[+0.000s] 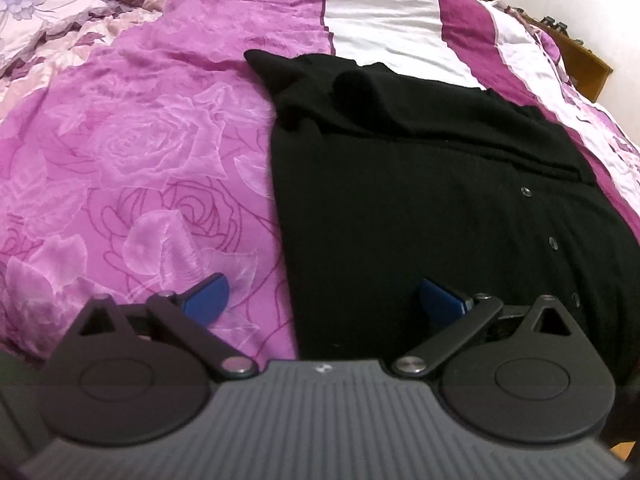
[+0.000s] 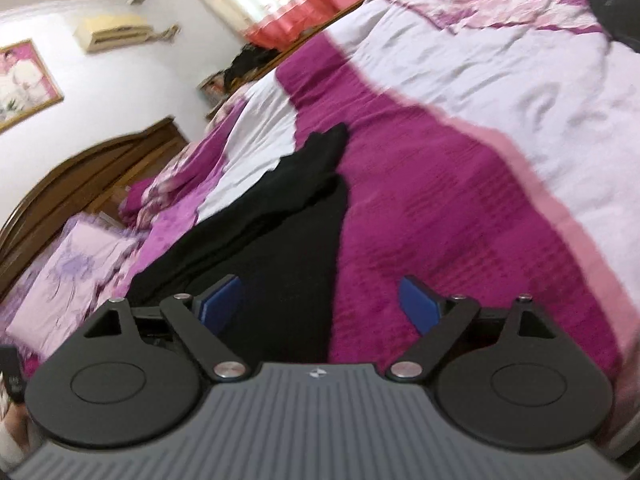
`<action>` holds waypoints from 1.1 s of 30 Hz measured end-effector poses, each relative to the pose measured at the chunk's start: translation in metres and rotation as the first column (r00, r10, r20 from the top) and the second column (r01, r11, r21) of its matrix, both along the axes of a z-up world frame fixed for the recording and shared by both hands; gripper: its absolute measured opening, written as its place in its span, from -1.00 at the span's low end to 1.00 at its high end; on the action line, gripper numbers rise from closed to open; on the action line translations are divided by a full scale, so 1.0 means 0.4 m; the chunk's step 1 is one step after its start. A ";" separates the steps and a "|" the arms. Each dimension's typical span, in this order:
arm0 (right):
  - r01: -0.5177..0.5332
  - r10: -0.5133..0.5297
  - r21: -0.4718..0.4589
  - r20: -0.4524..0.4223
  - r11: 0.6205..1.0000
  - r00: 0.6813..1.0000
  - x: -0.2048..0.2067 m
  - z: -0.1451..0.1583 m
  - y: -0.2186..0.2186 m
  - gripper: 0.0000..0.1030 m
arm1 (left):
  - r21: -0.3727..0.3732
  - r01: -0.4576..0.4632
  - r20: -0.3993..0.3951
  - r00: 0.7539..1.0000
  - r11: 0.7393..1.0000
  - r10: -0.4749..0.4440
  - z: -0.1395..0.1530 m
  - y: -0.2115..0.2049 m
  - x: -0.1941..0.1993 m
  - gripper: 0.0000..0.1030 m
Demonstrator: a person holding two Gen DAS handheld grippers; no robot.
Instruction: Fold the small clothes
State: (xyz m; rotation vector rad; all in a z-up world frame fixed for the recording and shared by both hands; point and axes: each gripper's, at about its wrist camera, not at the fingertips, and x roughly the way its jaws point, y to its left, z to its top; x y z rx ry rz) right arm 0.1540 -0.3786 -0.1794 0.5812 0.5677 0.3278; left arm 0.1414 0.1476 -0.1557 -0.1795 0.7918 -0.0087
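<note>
Your left claw point(image 1: 324, 300) is spread wide with nothing between its blue fingertips point(image 1: 208, 298): one tip hangs over the bedspread point(image 1: 120, 160), the other over the near hem of the black cardigan point(image 1: 400, 220), and from this view you cannot tell whether either tip touches the cloth. Your right claw point(image 2: 320, 306) is just as wide apart and also holds nothing; its one tip sits over the black cardigan point(image 2: 280, 248) and the other over the magenta band of the bedspread point(image 2: 440, 184), straddling the garment's edge. The picture from that wrist is smeared by motion, so contact is unclear there too. Beyond the claws, the cardigan lies flat on the bed, running away from you toward the white stripe point(image 1: 380, 16), with a row of small dark buttons point(image 1: 554, 243) down one side and a sleeve point(image 1: 356, 84) folded across its upper part. Farther off, a floral pillow point(image 1: 32, 4) lies near the bed's far corner, and a wooden headboard point(image 2: 80, 184) stands against the wall.
</note>
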 end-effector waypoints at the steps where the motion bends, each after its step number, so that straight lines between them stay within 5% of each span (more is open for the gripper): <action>1: -0.016 0.016 -0.005 -0.004 1.000 1.000 0.001 0.000 0.007 0.76 | -0.013 0.008 -0.001 1.000 1.000 -0.008 0.001 0.003 -0.003 1.00; 5: -0.047 0.047 0.003 -0.019 0.999 0.999 -0.007 -0.002 0.023 0.76 | -0.080 0.058 -0.004 0.998 0.995 -0.059 0.004 0.014 -0.027 1.00; 11: -0.128 0.134 0.125 -0.040 0.984 0.990 -0.041 -0.023 0.014 0.76 | -0.215 0.168 -0.004 0.985 0.962 -0.173 -0.005 0.004 -0.083 1.00; 17: -0.163 0.190 0.303 -0.060 0.939 0.980 -0.074 -0.062 -0.020 0.76 | -0.270 0.182 0.019 0.983 0.945 -0.184 -0.027 0.017 -0.125 1.00; 27: -0.287 0.302 0.263 -0.020 0.921 0.953 -0.057 -0.052 0.041 0.76 | -0.431 0.179 0.144 0.981 0.884 -0.129 -0.024 0.051 -0.078 1.00; 30: -0.362 0.376 0.219 -0.025 0.906 0.926 -0.055 -0.045 0.074 0.76 | -0.469 0.178 0.117 0.983 0.865 -0.138 -0.034 0.051 -0.089 1.00; 33: -0.424 0.435 0.186 -0.022 0.886 0.900 -0.071 -0.043 0.096 0.76 | -0.579 0.148 0.025 0.986 0.802 -0.164 -0.058 0.067 -0.128 1.00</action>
